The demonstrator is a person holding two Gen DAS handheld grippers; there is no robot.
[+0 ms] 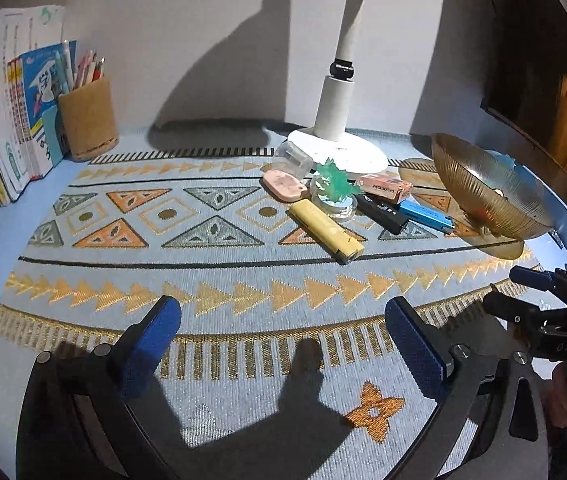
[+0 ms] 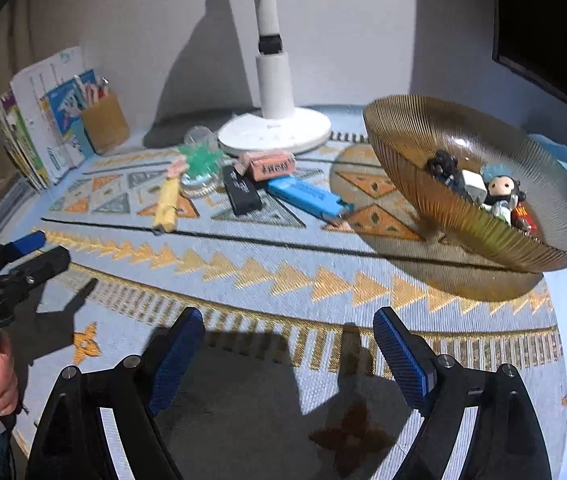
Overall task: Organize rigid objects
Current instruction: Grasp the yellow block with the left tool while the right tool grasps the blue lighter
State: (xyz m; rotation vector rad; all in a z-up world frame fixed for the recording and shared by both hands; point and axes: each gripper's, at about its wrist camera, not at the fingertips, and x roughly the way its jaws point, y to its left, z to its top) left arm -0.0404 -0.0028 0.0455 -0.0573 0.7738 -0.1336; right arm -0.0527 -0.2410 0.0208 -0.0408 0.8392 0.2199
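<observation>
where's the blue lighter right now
In the right wrist view the blue lighter lies centre frame on the patterned cloth, between the black lighter and the amber bowl.

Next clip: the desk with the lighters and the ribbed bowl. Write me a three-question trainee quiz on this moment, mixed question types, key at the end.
1. True or false: the amber bowl is empty.
2. Which lighter lies nearest the bowl: A yellow lighter, B black lighter, C blue lighter?
3. Fill in: the right hand-held gripper holds ____.

Key
1. False; a small doll and other bits lie in it.
2. C.
3. Nothing; its jaws stand wide apart over the patterned cloth.
</observation>
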